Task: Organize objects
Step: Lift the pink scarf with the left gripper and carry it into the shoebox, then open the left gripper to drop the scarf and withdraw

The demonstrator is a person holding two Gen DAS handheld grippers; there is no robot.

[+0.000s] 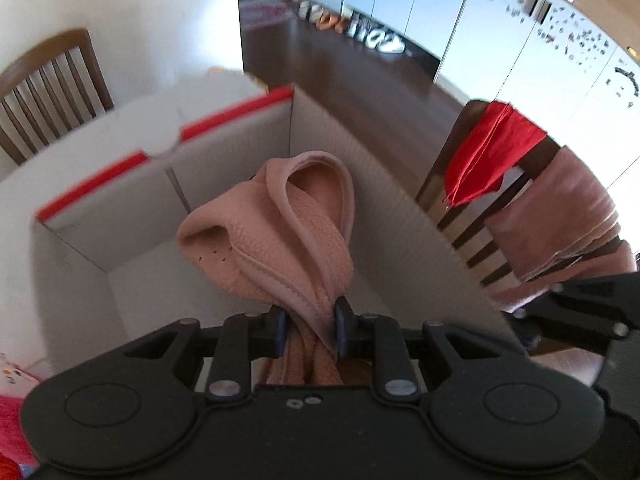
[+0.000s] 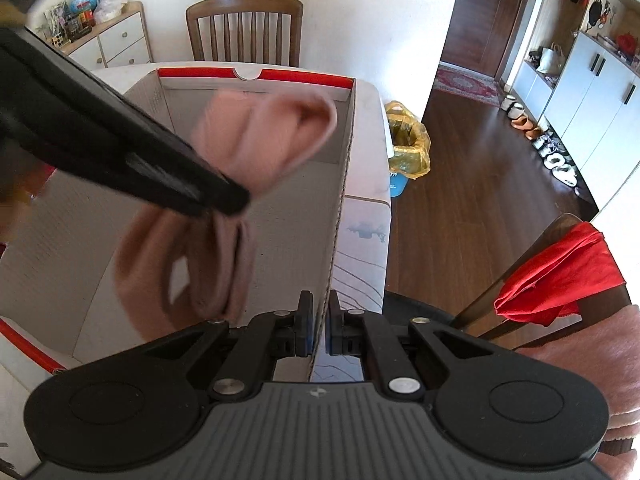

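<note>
A pink knitted garment point(image 1: 272, 240) hangs bunched from my left gripper point(image 1: 310, 324), whose pads are shut on its folds. It dangles inside an open white cardboard box point(image 1: 360, 184) with a red rim. In the right wrist view the same garment point(image 2: 264, 140) is blurred over the box's inside, and the left gripper point(image 2: 232, 200) reaches in from the upper left. My right gripper point(image 2: 319, 320) is shut on the top edge of the box's right wall point(image 2: 304, 216). Its black frame also shows beyond that wall in the left wrist view point(image 1: 580, 312).
The box stands on a white table point(image 2: 368, 216). A wooden chair point(image 2: 244, 28) is behind it. Another chair at the right carries a red cloth point(image 2: 560, 276) and a pink towel point(image 1: 560, 216). A yellow-bagged bin point(image 2: 408, 144) stands on the dark wood floor.
</note>
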